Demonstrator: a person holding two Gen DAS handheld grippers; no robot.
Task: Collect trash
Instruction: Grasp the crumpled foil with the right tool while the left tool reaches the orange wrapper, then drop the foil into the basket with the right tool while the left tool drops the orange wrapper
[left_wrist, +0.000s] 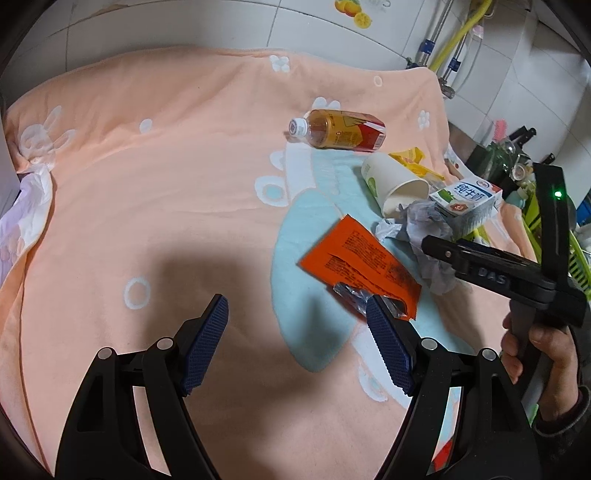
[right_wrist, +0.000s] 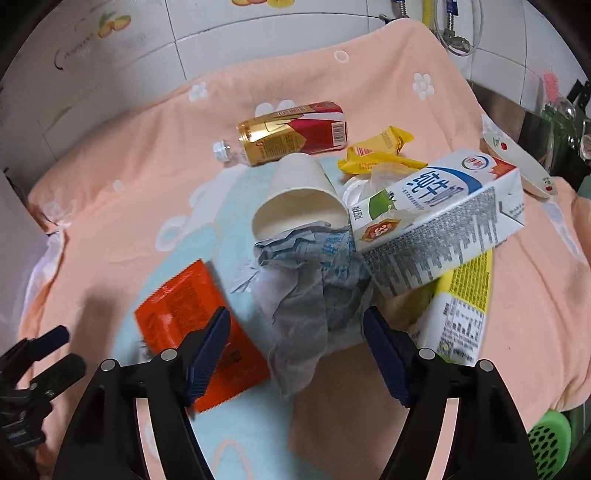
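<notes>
Trash lies on a peach towel (left_wrist: 147, 192): an orange wrapper (left_wrist: 358, 258) (right_wrist: 192, 332), crumpled grey paper (left_wrist: 428, 229) (right_wrist: 306, 295), a paper cup (left_wrist: 391, 184) (right_wrist: 295, 199) on its side, a white milk carton (left_wrist: 469, 203) (right_wrist: 439, 229), a yellow-white carton (right_wrist: 458, 310), yellow wrappers (right_wrist: 376, 151) and a tea bottle (left_wrist: 340, 129) (right_wrist: 291, 133). My left gripper (left_wrist: 295, 325) is open, its right finger beside the orange wrapper's near corner. My right gripper (right_wrist: 295, 332) is open, low over the crumpled paper, its fingers either side of it.
A tiled wall (left_wrist: 221, 26) runs behind the towel. Pipes and a yellow hose (left_wrist: 454, 37) stand at the back right. A green basket (left_wrist: 583, 258) and kitchen items sit beyond the towel's right edge. A small bowl (right_wrist: 517, 166) lies at the right.
</notes>
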